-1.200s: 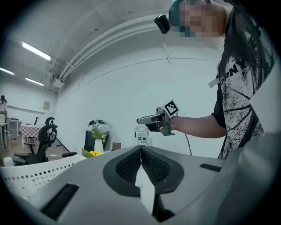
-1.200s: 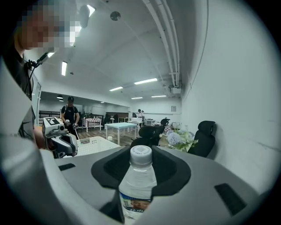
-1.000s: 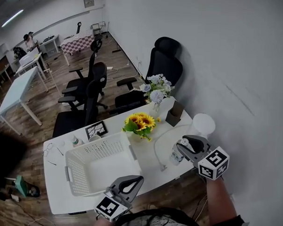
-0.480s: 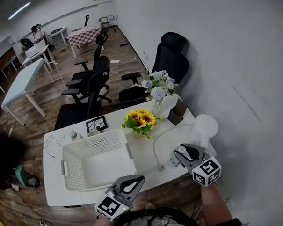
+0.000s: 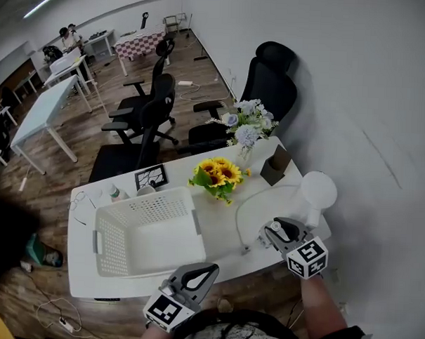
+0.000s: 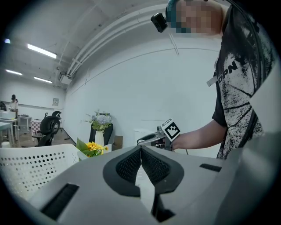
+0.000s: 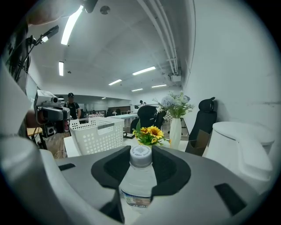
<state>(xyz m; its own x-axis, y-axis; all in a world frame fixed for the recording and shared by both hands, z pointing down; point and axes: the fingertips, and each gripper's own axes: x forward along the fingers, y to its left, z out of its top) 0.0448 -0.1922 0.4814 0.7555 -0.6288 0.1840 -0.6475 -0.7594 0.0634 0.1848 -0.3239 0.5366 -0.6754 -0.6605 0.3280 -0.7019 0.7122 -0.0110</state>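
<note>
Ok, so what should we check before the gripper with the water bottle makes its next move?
1. Right gripper shut on the water bottle, jaws on both its sides: ok.
2. Cap on the bottle: ok.
3. Bottle upright in the jaws: ok.
4. Left gripper jaws together, nothing between them: ok.
5. White basket upright on the table, open side up: ok.
6. Bottle's bottom lifted off the table: cannot tell, since the gripper hides it.
</note>
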